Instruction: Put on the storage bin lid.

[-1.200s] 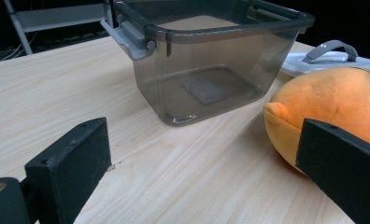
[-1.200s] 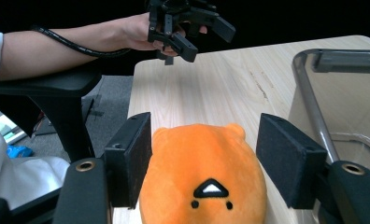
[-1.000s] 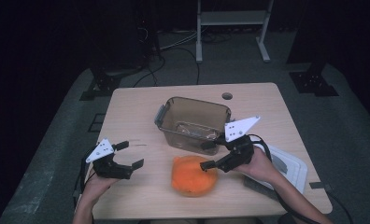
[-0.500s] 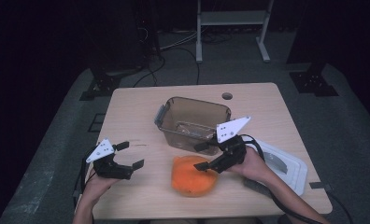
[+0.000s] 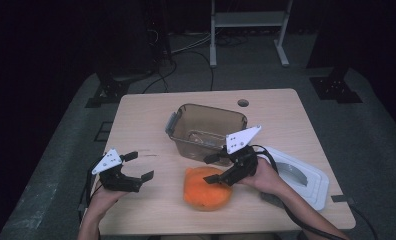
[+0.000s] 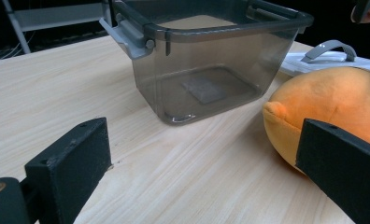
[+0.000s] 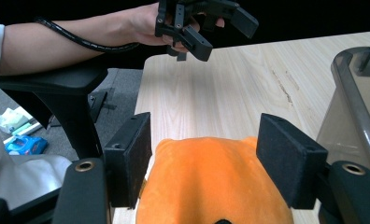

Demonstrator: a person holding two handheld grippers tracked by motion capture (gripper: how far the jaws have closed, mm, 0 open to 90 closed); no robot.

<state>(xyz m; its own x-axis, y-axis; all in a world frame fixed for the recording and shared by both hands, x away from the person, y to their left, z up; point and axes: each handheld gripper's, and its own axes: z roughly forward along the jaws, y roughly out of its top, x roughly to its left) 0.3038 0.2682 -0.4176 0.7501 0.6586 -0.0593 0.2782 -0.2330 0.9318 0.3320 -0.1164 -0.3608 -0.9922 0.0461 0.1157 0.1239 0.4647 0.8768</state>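
Dark surroundings framed the pale desk [image 5: 136,120], where an orange plush toy [image 5: 206,189] lay just in front of the brown tub [image 5: 206,129], the right claw [image 5: 217,169] spread open over it to grab, the left claw [image 5: 137,166] open nearby.

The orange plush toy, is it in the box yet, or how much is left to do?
Not yet. Already done: the lid is off, lying beside the grey box, which is open and looks empty. In hand: the right gripper is open with its jaws on either side of the orange plush toy, not squeezing. The left gripper hovers open. Probably left: grab, lift, drop it in.
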